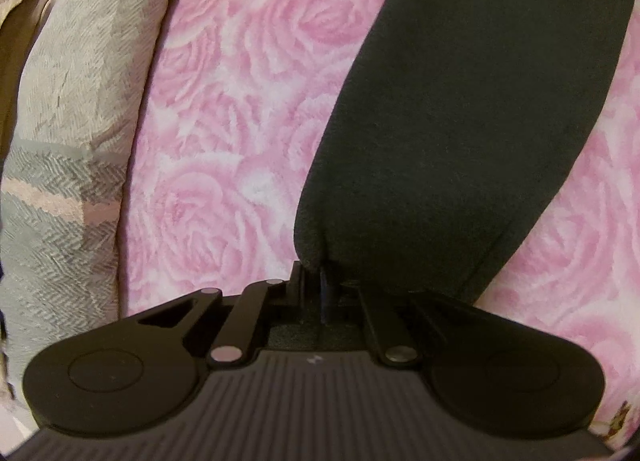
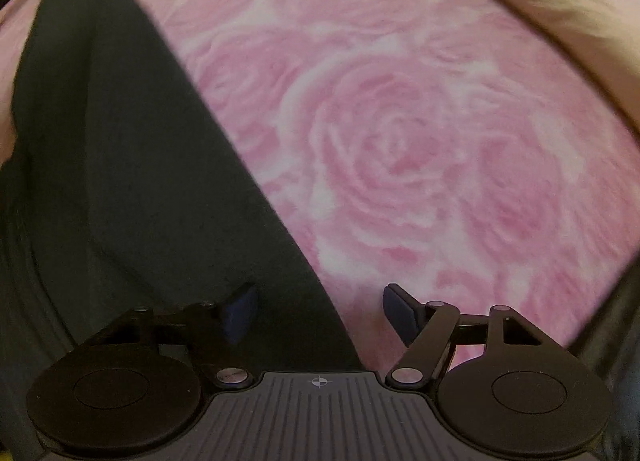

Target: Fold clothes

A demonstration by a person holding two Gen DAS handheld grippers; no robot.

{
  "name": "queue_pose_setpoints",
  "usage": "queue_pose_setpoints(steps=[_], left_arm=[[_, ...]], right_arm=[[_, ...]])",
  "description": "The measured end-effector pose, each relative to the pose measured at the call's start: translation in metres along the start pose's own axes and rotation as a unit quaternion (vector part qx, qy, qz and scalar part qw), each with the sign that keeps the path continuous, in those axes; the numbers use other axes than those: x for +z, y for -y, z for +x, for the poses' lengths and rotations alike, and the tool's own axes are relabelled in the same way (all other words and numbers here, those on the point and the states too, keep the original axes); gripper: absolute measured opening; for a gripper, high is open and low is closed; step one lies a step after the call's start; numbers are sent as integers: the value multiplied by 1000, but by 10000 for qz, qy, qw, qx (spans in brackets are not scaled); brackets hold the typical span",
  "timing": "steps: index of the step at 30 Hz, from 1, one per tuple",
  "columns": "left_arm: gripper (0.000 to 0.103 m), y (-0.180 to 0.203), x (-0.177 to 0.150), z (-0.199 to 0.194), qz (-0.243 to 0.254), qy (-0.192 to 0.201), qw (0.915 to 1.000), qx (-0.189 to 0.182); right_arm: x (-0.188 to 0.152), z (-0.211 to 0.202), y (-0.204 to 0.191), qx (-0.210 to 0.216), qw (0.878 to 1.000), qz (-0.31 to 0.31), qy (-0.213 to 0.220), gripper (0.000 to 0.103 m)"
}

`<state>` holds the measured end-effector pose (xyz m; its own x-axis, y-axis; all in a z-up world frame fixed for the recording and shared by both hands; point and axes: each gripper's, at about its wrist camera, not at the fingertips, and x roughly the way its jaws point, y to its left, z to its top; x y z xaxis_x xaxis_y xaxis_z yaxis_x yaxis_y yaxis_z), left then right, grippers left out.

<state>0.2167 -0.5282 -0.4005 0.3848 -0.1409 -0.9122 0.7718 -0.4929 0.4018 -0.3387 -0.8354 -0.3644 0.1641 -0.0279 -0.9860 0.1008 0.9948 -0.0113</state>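
One dark garment [image 1: 460,113] lies across a pink rose-print bedspread [image 1: 224,141]. The left gripper [image 1: 320,273] is pinched tight on the garment's near end, the cloth bunching over its fingertips. In the right wrist view the garment [image 2: 132,181] runs down the left side, and the right gripper [image 2: 318,309] has its jaws spread wide, the left finger over the cloth, the right one over the bedspread. A grey-and-pink herringbone pillow [image 1: 68,133] sits left of the garment.
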Motion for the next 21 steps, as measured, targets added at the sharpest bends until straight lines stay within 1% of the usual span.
queue_pose_setpoints(steps=[1, 3, 4, 5, 6, 7, 9, 11, 13, 15, 18, 21], left_arm=[[4, 2, 1, 0, 8, -24, 10000, 57], [4, 6, 1, -2, 24, -43, 9998, 177], [4, 8, 0, -3, -1, -35, 9997, 232], [4, 11, -2, -5, -47, -17, 9995, 303], [4, 14, -4, -7, -94, 1, 9993, 375], [4, 17, -6, -9, -158, 25, 9988, 455], [4, 27, -10, -16, -274, 91, 9976, 633], [4, 40, -19, -31, -432, 255, 9942, 947], [4, 53, -28, -47, -588, 419, 9894, 1259], [4, 66, -37, -62, -744, 582, 9831, 1570], [4, 86, -51, -85, -976, 825, 9708, 2031], [4, 105, -65, -108, -1205, 1066, 9552, 2485]], right_arm=[[1, 2, 1, 64, 10000, -47, -19, 69], [2, 4, 4, 192, 9997, -132, -54, 60], [2, 2, 2, 259, 9996, -131, -49, 46], [1, 0, -1, 294, 9995, -124, -25, 27], [0, -3, -5, 324, 9994, -118, 1, 15], [-1, -5, -12, 299, 9995, -129, 40, 5], [-6, -8, -31, -58, 9996, -211, 165, 5], [-13, -12, -47, -462, 9981, -175, 373, 4], [-17, -20, -59, -794, 9949, -143, 614, 4], [-25, -32, -72, -1168, 9888, -84, 928, 4], [-30, -52, -91, -1799, 9740, -129, 1371, 4], [-42, -69, -119, -2446, 9516, -221, 1847, 3]])
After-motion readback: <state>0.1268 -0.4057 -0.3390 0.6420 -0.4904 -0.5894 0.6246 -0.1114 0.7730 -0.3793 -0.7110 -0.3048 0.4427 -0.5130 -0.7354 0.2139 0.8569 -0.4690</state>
